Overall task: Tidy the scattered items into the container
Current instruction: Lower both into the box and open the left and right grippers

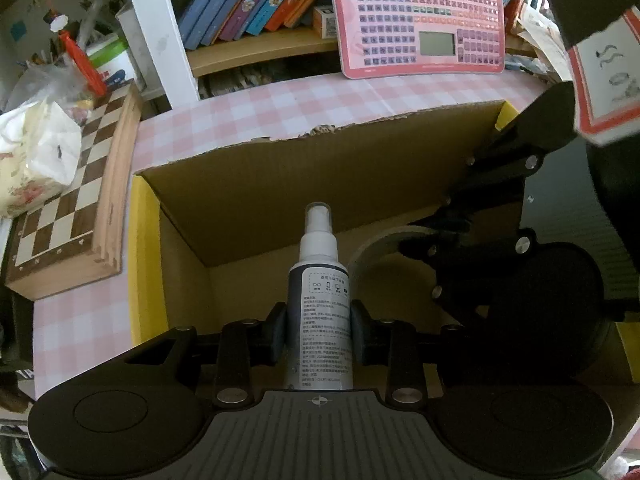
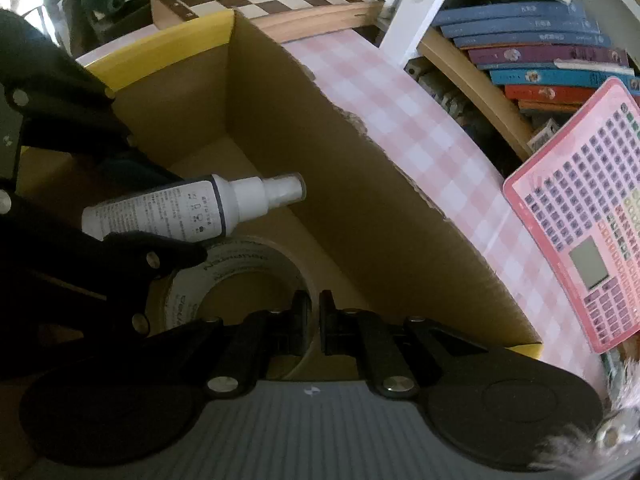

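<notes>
Fingers [image 1: 277, 330] of the left gripper [image 1: 319, 330] are clamped on the body of a white spray bottle [image 1: 320, 300], one dark pad on each side of its printed label. It is held inside the open cardboard box [image 1: 248, 196], above the floor, nozzle toward the far wall. The left wrist view looks straight along the cylindrical bottle to its clear cap. The right wrist view shows the same spray bottle [image 2: 192, 210] from the side, lying nearly level with a dark band at its shoulder, the left gripper [image 2: 120, 208] reaching in from the left.

Only the right view makes plain what the right gripper [image 2: 316, 320] holds: its fingers [image 2: 300, 320] are pinched on the wall of a roll of brown tape [image 2: 240, 276], one inside the ring and one outside, low in the box [image 2: 360, 184]. In the left view the tape roll [image 1: 380, 244] is only a pale arc behind the right gripper [image 1: 416, 240], which reaches in from the right.

The box is plain corrugated card with a ragged torn rim and yellow outer faces. It sits on a desk [image 1: 240, 108] covered in pink checked cloth. A wooden chessboard [image 1: 72, 196] lies left of it, and a pink keyboard toy [image 1: 416, 16] leans against the bookshelf [image 1: 256, 46] behind.
</notes>
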{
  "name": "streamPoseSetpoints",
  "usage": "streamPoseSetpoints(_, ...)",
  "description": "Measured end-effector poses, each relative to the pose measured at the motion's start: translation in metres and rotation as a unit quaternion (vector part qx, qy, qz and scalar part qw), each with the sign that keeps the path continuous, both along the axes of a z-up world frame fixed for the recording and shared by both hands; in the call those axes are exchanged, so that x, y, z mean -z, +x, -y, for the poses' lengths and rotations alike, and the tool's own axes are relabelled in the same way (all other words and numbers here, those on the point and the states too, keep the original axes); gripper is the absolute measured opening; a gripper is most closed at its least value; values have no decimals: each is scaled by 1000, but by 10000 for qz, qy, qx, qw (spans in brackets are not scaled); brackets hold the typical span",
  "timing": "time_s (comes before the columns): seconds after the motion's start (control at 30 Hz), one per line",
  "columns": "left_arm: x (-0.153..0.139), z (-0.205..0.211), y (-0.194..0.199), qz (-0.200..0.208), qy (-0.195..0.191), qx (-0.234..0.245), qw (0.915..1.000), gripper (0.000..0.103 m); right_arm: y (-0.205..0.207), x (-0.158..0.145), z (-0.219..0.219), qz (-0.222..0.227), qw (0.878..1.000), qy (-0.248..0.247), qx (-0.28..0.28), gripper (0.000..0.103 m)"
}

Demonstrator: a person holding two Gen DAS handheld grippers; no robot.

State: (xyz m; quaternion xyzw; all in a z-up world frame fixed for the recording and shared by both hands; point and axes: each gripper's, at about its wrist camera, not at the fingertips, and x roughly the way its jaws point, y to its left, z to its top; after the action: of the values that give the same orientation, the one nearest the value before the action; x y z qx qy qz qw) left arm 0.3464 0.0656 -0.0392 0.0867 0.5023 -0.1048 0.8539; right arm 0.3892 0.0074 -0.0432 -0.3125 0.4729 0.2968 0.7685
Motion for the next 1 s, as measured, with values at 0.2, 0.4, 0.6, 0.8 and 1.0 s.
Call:
streamPoseSetpoints(0.2, -3, 3, 0, 130, -130, -151, 9997, 40, 6, -4, 6, -21, 9994, 180, 292, 16)
streamPoseSetpoints(0.4, -17, -7, -11, 307, -291, -126, 9990, 40, -4, -18, 11, 77, 9987, 343, 372, 23)
streamPoseSetpoints(0.6, -37, -15, -29, 534, -397, -21, 9978, 40, -23, -38, 14, 206, 9977, 531, 375, 23)
streamPoseSetpoints(0.8, -55, -17, -59, 844, -454, 107, 9953, 41, -47, -64, 22, 395, 9950, 810, 439, 23)
streamPoseSetpoints(1.0, -71, -24, -94, 1147, -576, 116, 9917, 49, -81, -87, 37, 580, 9908, 1075, 582, 26)
